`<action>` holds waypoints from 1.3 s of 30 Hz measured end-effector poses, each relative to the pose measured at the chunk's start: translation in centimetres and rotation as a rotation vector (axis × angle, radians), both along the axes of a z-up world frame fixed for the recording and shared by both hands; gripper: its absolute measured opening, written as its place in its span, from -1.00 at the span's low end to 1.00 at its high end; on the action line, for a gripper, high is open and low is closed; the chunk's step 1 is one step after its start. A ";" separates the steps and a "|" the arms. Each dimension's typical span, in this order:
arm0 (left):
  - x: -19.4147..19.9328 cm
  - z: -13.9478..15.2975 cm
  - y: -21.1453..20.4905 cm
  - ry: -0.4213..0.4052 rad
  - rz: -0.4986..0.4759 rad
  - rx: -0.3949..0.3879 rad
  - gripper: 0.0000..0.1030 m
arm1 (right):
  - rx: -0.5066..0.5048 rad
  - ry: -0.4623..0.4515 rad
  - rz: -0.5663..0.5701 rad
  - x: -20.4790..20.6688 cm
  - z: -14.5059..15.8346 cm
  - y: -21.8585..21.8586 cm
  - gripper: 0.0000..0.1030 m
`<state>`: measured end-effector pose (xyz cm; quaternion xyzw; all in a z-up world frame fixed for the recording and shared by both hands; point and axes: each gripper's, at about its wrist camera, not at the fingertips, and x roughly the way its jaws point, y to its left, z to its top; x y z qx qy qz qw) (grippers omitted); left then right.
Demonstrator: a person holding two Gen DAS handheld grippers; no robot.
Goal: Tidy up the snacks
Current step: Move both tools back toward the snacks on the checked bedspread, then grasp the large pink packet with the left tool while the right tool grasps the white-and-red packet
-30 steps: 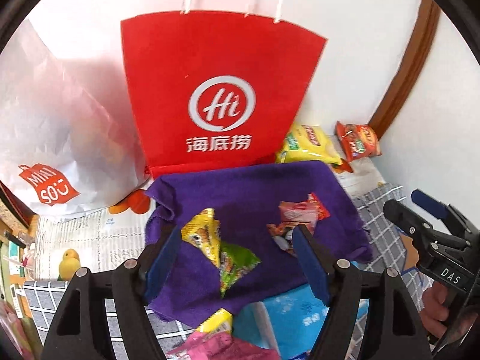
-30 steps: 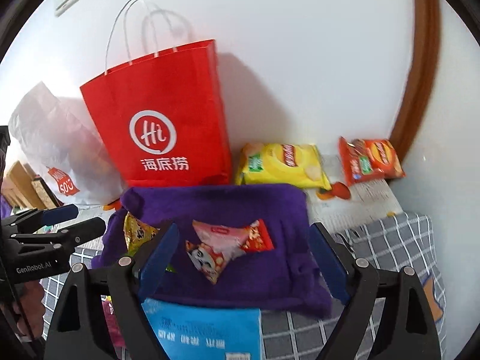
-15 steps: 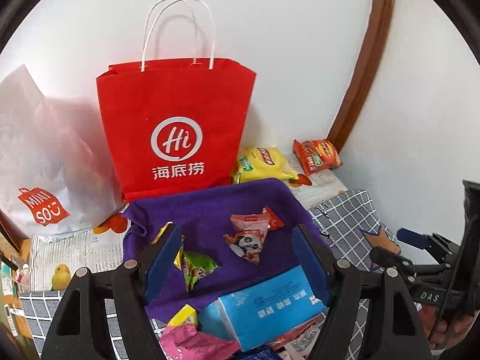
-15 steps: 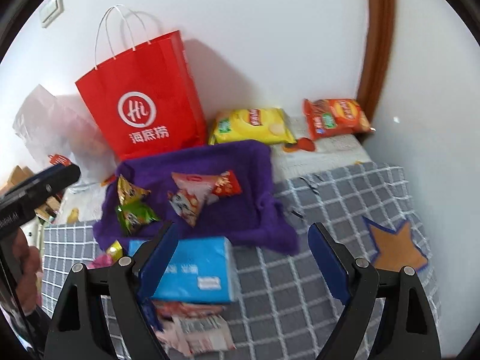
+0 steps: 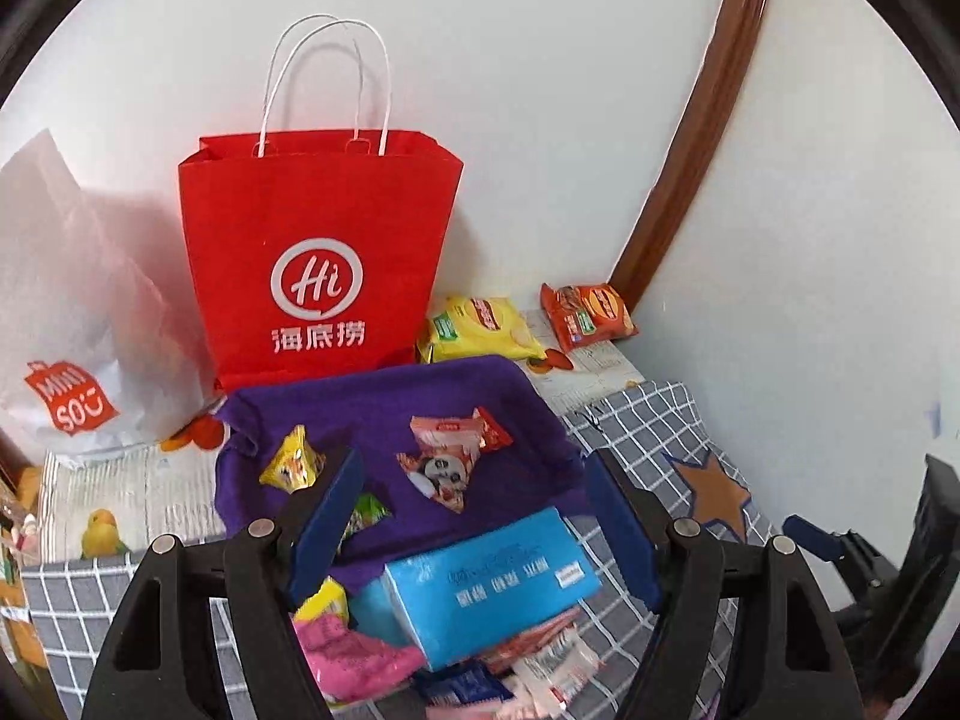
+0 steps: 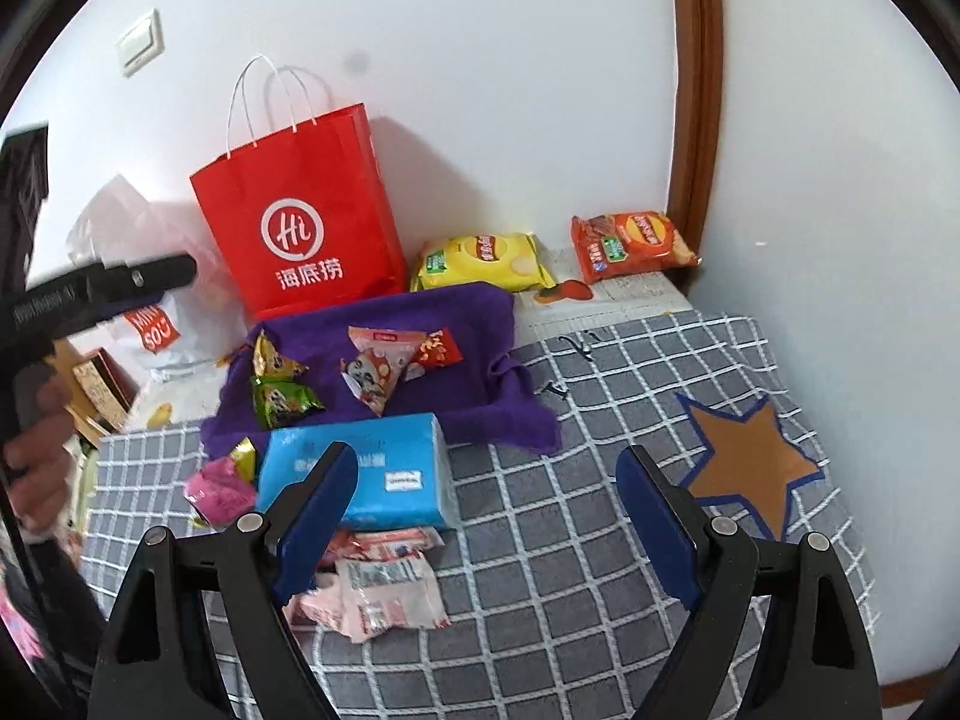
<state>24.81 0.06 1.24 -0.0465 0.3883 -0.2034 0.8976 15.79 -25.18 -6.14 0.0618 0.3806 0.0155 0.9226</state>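
While both hand-held grippers (left, right) hover wide open, empty | approach small panda-print foil snack packet squarely, pinch mid-body.

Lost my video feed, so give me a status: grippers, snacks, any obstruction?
Left gripper open, empty. Right gripper open, empty. Four small snack packets on purple cloth. Blue tissue pack lies between grippers and cloth.

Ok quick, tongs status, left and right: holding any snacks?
Left tongs: open, holding nothing, above the blue tissue pack.
Right tongs: open, holding nothing, above the checked blanket.
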 end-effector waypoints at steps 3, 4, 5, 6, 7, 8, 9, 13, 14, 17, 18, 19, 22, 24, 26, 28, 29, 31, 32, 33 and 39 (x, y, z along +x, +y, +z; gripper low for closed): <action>-1.2 0.2 0.6 0.010 0.009 0.024 0.45 | -0.008 0.004 0.044 -0.5 -0.9 0.9 0.70; -1.5 0.2 0.9 0.013 0.017 0.035 0.45 | 0.000 0.009 0.064 -0.5 -1.3 1.2 0.70; -2.0 0.1 1.2 0.018 0.031 0.053 0.45 | 0.011 0.019 0.088 -0.5 -1.9 1.6 0.70; -2.2 0.1 1.6 0.026 0.044 0.065 0.45 | 0.012 0.029 0.113 -0.6 -2.6 2.1 0.70; -2.5 0.0 1.9 0.035 0.055 0.074 0.45 | 0.000 0.033 0.132 -0.8 -3.2 2.7 0.69; -3.0 -0.1 2.3 0.042 0.062 0.081 0.45 | -0.014 0.033 0.144 -1.0 -3.7 3.2 0.69; -3.3 -0.2 2.6 0.045 0.068 0.087 0.45 | -0.038 0.036 0.163 -1.3 -4.7 4.0 0.68; -4.7 -0.8 3.8 0.054 0.096 0.117 0.45 | -0.050 0.067 0.222 -1.7 -7.4 5.6 0.63; -5.1 -1.1 4.1 0.060 0.100 0.127 0.45 | -0.045 0.074 0.229 -1.7 -8.0 5.7 0.63; -6.2 -2.3 5.1 0.070 0.124 0.147 0.45 | -0.024 0.101 0.242 -1.5 -9.6 5.9 0.63; -6.6 -2.6 5.5 0.072 0.130 0.149 0.45 | -0.016 0.104 0.247 -1.5 -10.1 6.0 0.63; -7.1 -3.0 5.9 0.075 0.134 0.149 0.45 | -0.014 0.105 0.251 -1.5 -10.5 6.0 0.63; -8.2 -4.2 7.1 0.089 0.158 0.154 0.45 | -0.020 0.114 0.283 -1.2 -11.9 6.5 0.63; -8.7 -5.1 7.7 0.105 0.173 0.158 0.45 | -0.028 0.126 0.293 -0.9 -12.8 6.9 0.63; -9.1 -6.0 8.2 0.123 0.185 0.157 0.45 | -0.009 0.152 0.296 -0.3 -14.0 7.0 0.63; -9.3 -6.9 8.6 0.142 0.193 0.155 0.45 | 0.022 0.165 0.308 0.2 -14.8 7.0 0.63; -9.3 -7.4 8.7 0.155 0.200 0.153 0.45 | 0.032 0.169 0.312 0.5 -15.3 7.1 0.63; -9.4 -8.1 9.1 0.178 0.217 0.144 0.45 | 0.026 0.186 0.316 0.9 -16.1 7.5 0.63; -9.5 -8.3 9.2 0.182 0.222 0.138 0.45 | 0.024 0.193 0.321 1.0 -16.4 7.7 0.63; -9.4 -8.7 9.3 0.188 0.228 0.132 0.45 | 0.016 0.172 0.320 1.0 -16.5 7.8 0.63; -8.5 -10.4 8.8 0.223 0.244 0.114 0.45 | -0.030 0.158 0.339 1.1 -16.6 7.9 0.20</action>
